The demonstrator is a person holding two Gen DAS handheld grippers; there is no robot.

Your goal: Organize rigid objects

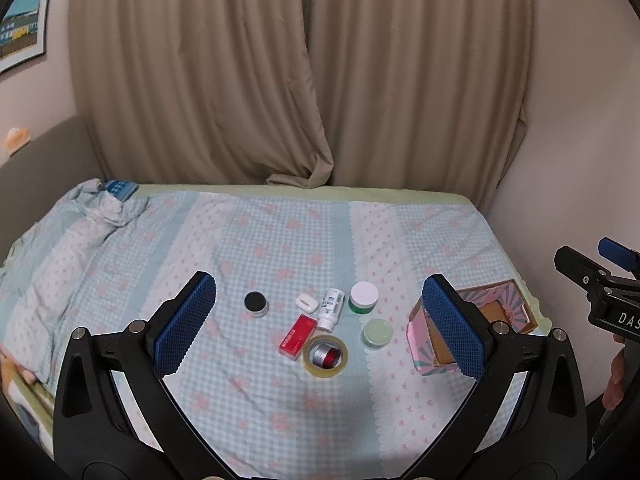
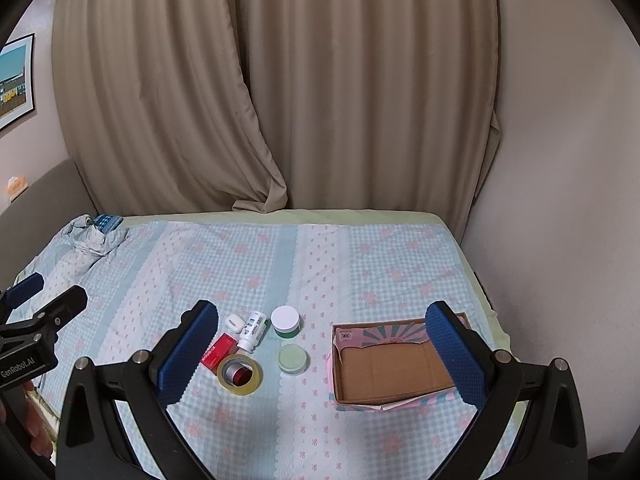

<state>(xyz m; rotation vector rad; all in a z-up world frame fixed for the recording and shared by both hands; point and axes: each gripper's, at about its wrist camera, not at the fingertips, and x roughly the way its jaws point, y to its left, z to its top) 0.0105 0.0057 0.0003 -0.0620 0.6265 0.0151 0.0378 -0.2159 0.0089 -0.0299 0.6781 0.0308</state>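
Note:
Small objects lie grouped on the bed: a black-lidded tin (image 1: 256, 304), a white earbud case (image 1: 307, 302), a white bottle (image 1: 331, 308) lying down, a green jar with white lid (image 1: 363, 297), a pale green round lid (image 1: 377, 332), a red box (image 1: 298, 336) and a tape roll (image 1: 325, 356) with a small red-and-silver item inside. An open cardboard box (image 2: 394, 364) with pink patterned sides sits to their right. My left gripper (image 1: 320, 324) is open and empty above the group. My right gripper (image 2: 320, 354) is open and empty, above the gap between objects and box.
The bed (image 2: 360, 264) has a blue checked sheet with pink flowers. A bunched quilt (image 1: 72, 240) lies at its left. Beige curtains (image 2: 320, 100) hang behind. A wall (image 2: 560, 200) stands close on the right.

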